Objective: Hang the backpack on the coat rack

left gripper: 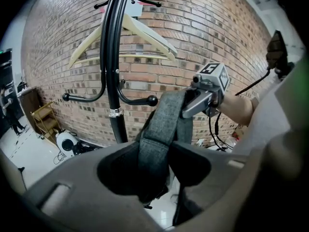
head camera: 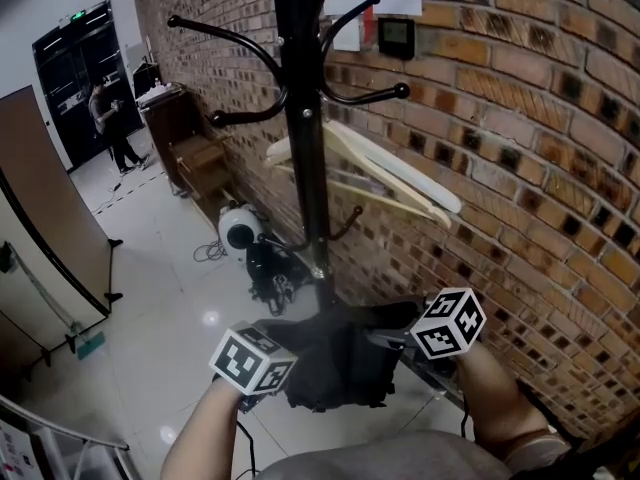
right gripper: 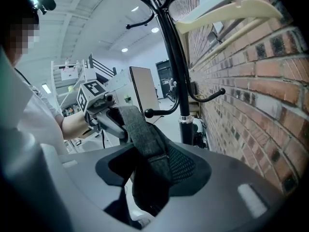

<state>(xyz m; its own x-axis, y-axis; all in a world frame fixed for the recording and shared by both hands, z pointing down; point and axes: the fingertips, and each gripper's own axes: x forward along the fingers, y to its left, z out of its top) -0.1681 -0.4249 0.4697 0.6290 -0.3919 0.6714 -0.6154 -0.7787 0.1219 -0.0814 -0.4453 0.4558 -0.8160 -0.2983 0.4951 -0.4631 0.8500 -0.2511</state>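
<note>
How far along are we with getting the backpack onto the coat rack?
Done: the backpack is lifted off the floor, in front of the coat rack. In hand: the left tongs and right tongs each clamp its grey strap, stretched between them. Left: raise the strap over a hook; none carries it yet.

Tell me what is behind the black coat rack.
A red brick wall stands behind the black metal coat rack, with pale wooden hangers between. The dark grey backpack covers the rack's base.
</note>
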